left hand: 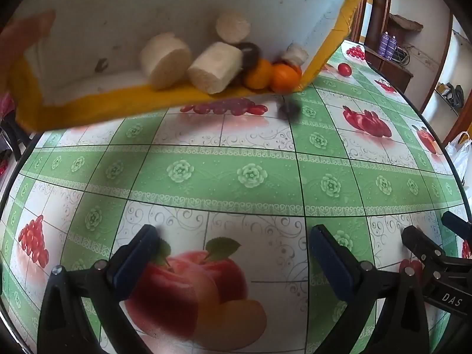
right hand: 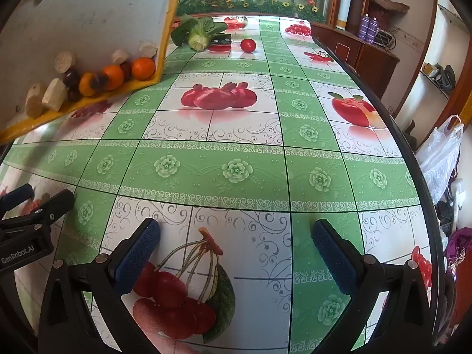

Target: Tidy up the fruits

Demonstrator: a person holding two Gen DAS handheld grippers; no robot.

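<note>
A white foam tray with a yellow rim hangs tilted above the far left of the table, a person's hand on its left edge. White cut cylinders, two oranges and dark round fruits have slid into its low corner. A blurred dark fruit is just below that corner, over the cloth. The same tray and oranges show in the right wrist view. My left gripper and my right gripper stand open side by side over the near table, nothing between their fingers.
A red tomato and a bok choy lie at the far end of the table. The tablecloth is printed with fruit pictures. The table's right edge borders a cabinet, plastic bags and clutter.
</note>
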